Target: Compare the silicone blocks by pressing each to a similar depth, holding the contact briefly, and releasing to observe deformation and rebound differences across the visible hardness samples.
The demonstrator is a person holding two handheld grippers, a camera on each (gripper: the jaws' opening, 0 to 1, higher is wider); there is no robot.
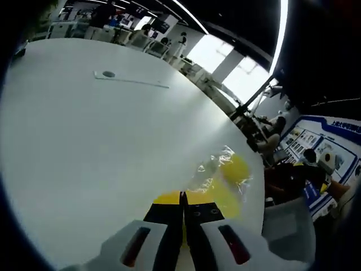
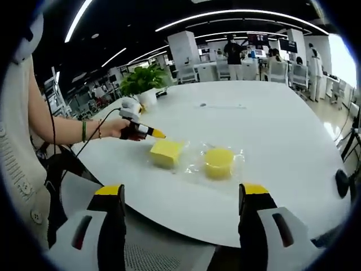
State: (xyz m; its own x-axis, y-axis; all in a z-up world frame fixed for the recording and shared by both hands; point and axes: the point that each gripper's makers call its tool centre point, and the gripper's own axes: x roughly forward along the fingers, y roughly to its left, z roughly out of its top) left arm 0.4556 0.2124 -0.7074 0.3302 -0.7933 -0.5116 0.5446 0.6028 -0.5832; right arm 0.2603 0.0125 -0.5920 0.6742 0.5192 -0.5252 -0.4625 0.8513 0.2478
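I see even, bright indoor light from long ceiling strip lights (image 2: 237, 12); windows (image 1: 223, 59) in the left gripper view are blown out white. The white table (image 2: 271, 130) reflects softly, with faint shadows only. Plastic wrapping (image 1: 217, 169) glints. Fisheye bending is strong toward the edges. The left gripper view is slightly soft; the background is hazy.

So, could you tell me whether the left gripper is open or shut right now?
Shut: the left gripper has its jaws pressed together, tips at the yellow square block.
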